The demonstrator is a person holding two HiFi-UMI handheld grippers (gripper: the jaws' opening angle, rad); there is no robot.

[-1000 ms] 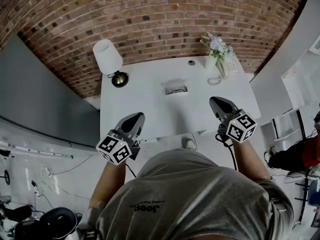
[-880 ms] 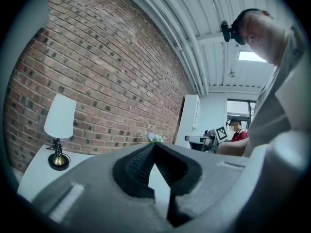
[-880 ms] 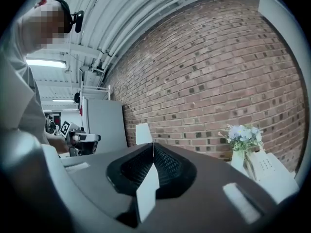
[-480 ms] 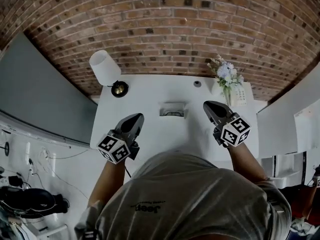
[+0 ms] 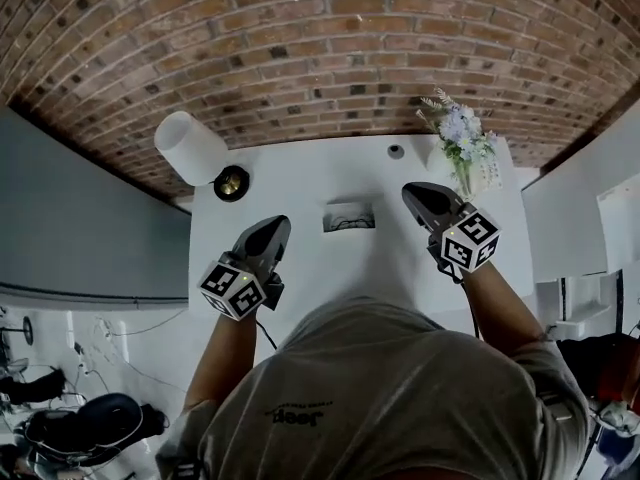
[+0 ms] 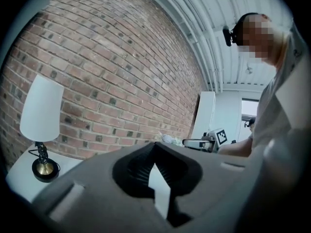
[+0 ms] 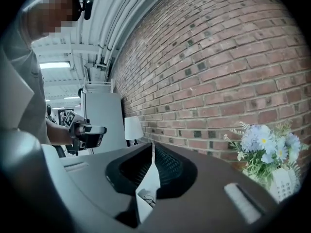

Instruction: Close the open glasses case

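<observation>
The open glasses case (image 5: 349, 216) lies on the white table (image 5: 300, 178), its lid raised and dark glasses inside. My left gripper (image 5: 272, 228) hovers over the table to the case's left, jaws shut and empty. My right gripper (image 5: 413, 193) hovers to the case's right, also shut with nothing held. Neither touches the case. In the right gripper view the case (image 7: 146, 198) shows low through the slit below the closed tips (image 7: 151, 145), and the left gripper (image 7: 90, 129) appears at the left. In the left gripper view the tips (image 6: 155, 144) meet; the case is hidden.
A white-shaded lamp (image 5: 189, 147) with a brass base (image 5: 232, 182) stands at the table's back left. A vase of pale flowers (image 5: 460, 136) stands back right, with a small round object (image 5: 395, 151) beside it. A brick wall (image 5: 320, 48) runs behind the table.
The person has stepped up to the table; both grippers have moved forward over it and now flank the case. Both stay shut.
</observation>
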